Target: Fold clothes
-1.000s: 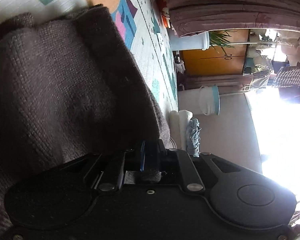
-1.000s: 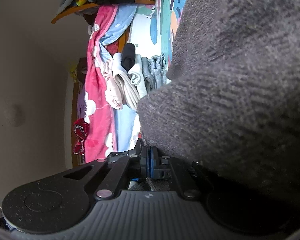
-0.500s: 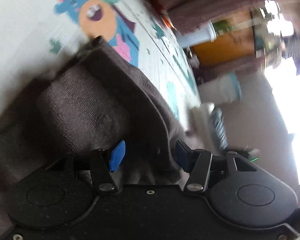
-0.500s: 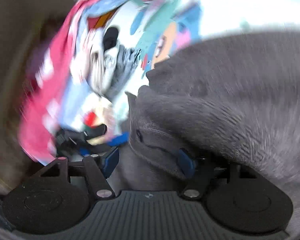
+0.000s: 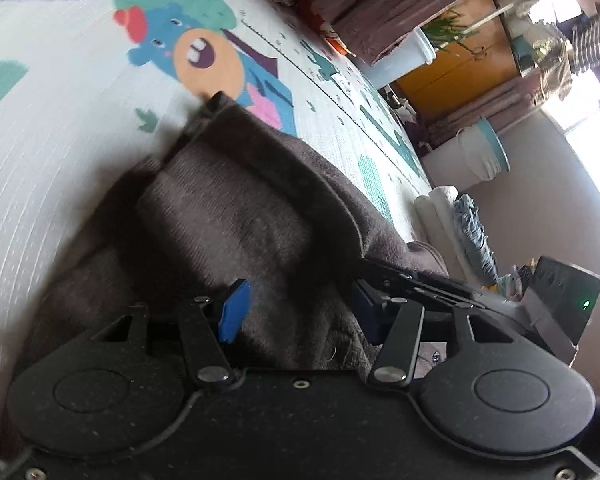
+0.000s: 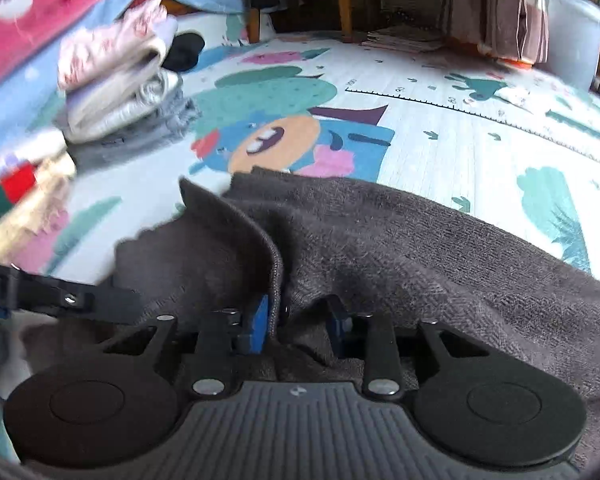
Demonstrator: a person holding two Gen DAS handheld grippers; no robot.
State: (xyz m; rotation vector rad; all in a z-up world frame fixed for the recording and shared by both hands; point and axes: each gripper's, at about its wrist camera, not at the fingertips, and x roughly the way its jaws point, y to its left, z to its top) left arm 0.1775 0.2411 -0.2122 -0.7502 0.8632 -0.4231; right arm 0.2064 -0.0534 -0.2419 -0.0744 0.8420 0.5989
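A dark grey knitted garment [image 5: 236,216] lies in folds on the cartoon play mat [image 5: 60,112]. My left gripper [image 5: 296,310] stands open just above it, blue pads apart with cloth lying loose between them. In the right wrist view the same garment [image 6: 400,248] spreads across the mat, one edge standing up in a ridge. My right gripper [image 6: 298,322] is open too, and the upright edge rests against its left pad [image 6: 258,322]. The right gripper [image 5: 440,284] reaches in from the right in the left wrist view, and the left gripper [image 6: 60,298] shows at the left of the right wrist view.
A stack of folded clothes [image 6: 116,92] sits on the mat at the far left, beside pink and blue bedding [image 6: 60,8]. White rolled towels and a blue cloth [image 5: 460,224] lie near a white bucket [image 5: 482,152]. Chair legs [image 6: 296,4] and curtains [image 6: 496,4] stand beyond.
Both grippers were shut on the garment a second ago and have since opened. The garment dropped from being held up and now rests on the mat; both cameras swung round.
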